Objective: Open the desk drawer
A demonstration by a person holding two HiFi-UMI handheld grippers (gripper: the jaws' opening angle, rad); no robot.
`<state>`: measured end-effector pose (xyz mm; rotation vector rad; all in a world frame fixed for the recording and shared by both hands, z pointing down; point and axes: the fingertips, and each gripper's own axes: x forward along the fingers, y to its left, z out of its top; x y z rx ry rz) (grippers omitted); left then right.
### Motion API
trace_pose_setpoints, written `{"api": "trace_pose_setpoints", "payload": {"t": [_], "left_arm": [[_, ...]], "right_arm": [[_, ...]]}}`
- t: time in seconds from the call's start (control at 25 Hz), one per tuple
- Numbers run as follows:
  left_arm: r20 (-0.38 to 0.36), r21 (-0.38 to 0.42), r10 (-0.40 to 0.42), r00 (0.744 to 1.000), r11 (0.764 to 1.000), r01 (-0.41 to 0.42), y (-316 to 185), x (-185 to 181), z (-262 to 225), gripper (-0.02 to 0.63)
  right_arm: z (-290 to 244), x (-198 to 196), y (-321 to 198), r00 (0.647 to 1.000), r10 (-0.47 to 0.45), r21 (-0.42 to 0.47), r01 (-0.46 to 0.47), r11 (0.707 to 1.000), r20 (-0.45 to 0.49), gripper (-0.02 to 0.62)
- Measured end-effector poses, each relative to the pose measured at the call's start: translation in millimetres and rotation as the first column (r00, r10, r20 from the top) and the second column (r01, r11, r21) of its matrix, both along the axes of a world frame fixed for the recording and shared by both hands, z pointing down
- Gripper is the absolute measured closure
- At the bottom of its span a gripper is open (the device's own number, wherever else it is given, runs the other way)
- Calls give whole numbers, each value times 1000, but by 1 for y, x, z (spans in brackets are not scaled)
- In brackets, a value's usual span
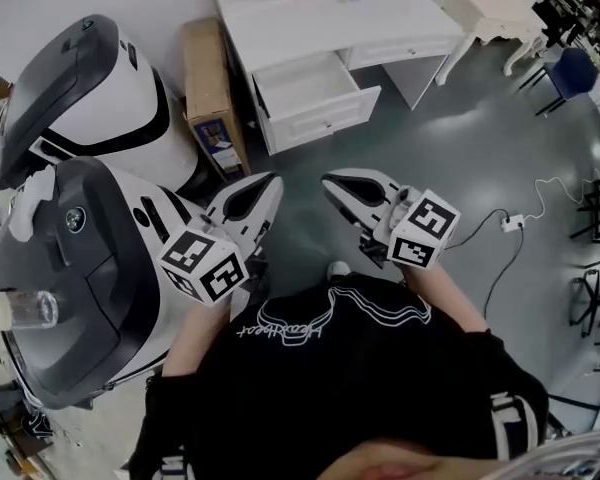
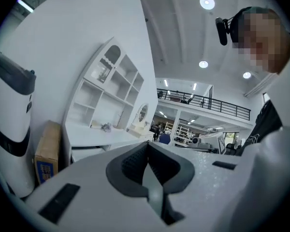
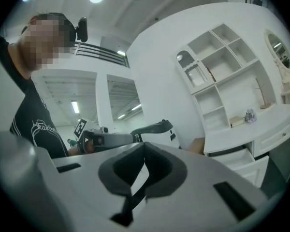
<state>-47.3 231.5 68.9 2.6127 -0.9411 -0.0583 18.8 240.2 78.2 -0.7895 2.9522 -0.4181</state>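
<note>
The white desk (image 1: 380, 18) stands at the top of the head view, and its left drawer (image 1: 310, 88) is pulled out, showing an empty white inside. Both grippers are held up close to the person's chest, well short of the desk. My left gripper (image 1: 270, 183) is shut with nothing between its tips, and my right gripper (image 1: 330, 180) is shut and empty beside it. The left gripper view shows its jaws (image 2: 147, 149) closed together, with the desk (image 2: 101, 137) behind. The right gripper view shows its jaws (image 3: 144, 149) closed too, and the open drawer (image 3: 237, 161) at the right.
A cardboard box (image 1: 208, 78) leans beside the desk's left end. Two large white-and-grey machines (image 1: 80, 88) (image 1: 70, 268) fill the left side. A white shelf unit (image 3: 227, 71) tops the desk. A cable with a power strip (image 1: 510, 223) lies on the grey floor, and a blue chair (image 1: 570, 68) stands far right.
</note>
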Motion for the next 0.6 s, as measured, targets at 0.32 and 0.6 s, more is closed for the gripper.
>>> {"api": "trace_pose_setpoints", "payload": {"t": [0.32, 0.6], "left_arm": [[-2, 111, -7, 1000, 994, 7, 10, 6, -46, 603], [-18, 106, -12, 1000, 994, 14, 4, 11, -45, 603]], "right_arm": [[-52, 9, 1, 999, 7, 72, -10, 997, 42, 589], [-49, 9, -4, 999, -10, 62, 8, 998, 32, 589]]}}
